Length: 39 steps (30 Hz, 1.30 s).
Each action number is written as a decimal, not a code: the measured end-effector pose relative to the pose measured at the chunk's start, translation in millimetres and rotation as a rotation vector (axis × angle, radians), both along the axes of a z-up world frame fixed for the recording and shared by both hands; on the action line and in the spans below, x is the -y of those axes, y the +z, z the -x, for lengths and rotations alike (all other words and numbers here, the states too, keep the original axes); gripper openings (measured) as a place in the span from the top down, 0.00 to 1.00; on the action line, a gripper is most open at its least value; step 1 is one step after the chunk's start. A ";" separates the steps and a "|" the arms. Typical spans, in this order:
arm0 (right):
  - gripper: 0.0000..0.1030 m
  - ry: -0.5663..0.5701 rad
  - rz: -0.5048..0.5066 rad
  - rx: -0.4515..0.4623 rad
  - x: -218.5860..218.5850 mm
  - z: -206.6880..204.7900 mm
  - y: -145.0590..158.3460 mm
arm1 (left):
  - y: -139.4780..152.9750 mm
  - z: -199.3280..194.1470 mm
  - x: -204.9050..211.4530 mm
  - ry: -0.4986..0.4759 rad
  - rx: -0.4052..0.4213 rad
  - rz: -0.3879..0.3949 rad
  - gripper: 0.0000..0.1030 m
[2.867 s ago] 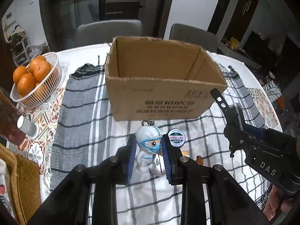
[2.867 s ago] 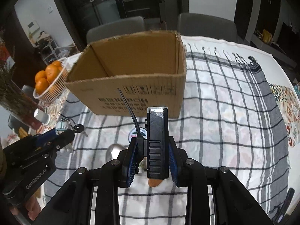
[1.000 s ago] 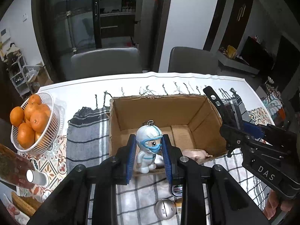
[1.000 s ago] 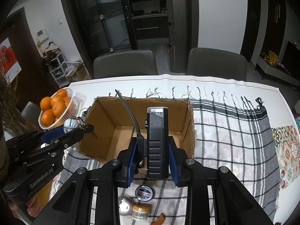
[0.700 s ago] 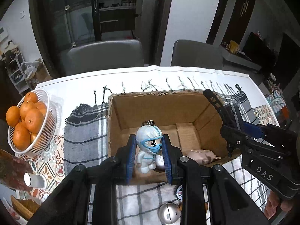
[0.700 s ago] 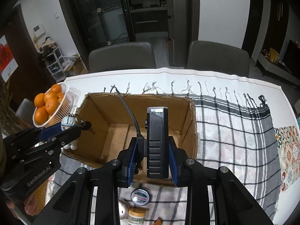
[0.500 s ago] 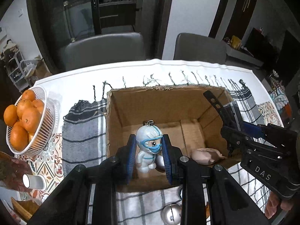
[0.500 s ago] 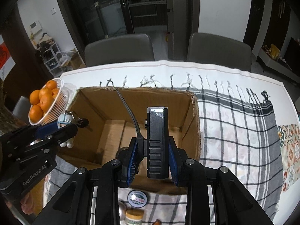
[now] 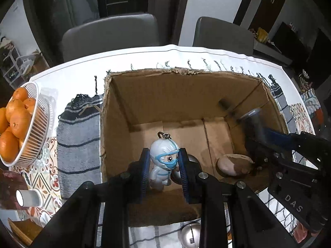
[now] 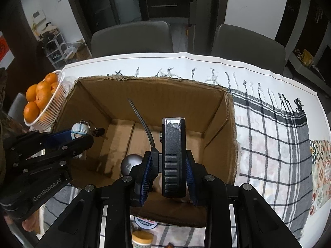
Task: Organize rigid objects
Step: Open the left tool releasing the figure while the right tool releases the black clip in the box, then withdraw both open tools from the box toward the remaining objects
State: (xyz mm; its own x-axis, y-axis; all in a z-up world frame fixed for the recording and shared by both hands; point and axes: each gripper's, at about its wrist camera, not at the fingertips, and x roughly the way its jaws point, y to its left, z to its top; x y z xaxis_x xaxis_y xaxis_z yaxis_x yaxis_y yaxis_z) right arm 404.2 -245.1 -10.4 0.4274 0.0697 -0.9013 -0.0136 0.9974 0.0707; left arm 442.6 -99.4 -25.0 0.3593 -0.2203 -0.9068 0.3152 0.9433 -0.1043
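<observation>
Open brown cardboard box (image 9: pixel 186 95) already holds a stone and a grey ball; left gripper (image 9: pixel 164 170), jaws beginning to part around white masked figurine keychain (image 9: pixel 163 161), and right gripper (image 10: pixel 169 173), clamped on black clip-on device (image 10: pixel 173 155), both hang inside it; release pending; small tins (image 10: pixel 142 237) remain outside on the checked cloth.

table (image 10: pixel 206 62) | plaid cloth (image 10: pixel 269 144) | cardboard box (image 9: pixel 175 95) | orange basket (image 9: pixel 37 128)
</observation>
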 end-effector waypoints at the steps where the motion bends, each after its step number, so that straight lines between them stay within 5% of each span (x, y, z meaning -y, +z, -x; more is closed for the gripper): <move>1: 0.68 0.006 0.002 0.000 -1.0 0.0 -0.6 | 0.2 0.2 0.4 -0.002 -0.002 0.005 0.67; 22: 0.63 -0.042 -0.012 0.141 3.0 47.6 37.8 | 51.0 58.3 -9.3 -0.001 0.168 0.014 0.64; 39: 0.63 -0.058 -0.026 0.154 -3.5 98.1 48.6 | 57.9 109.8 -15.8 -0.053 0.186 0.019 0.64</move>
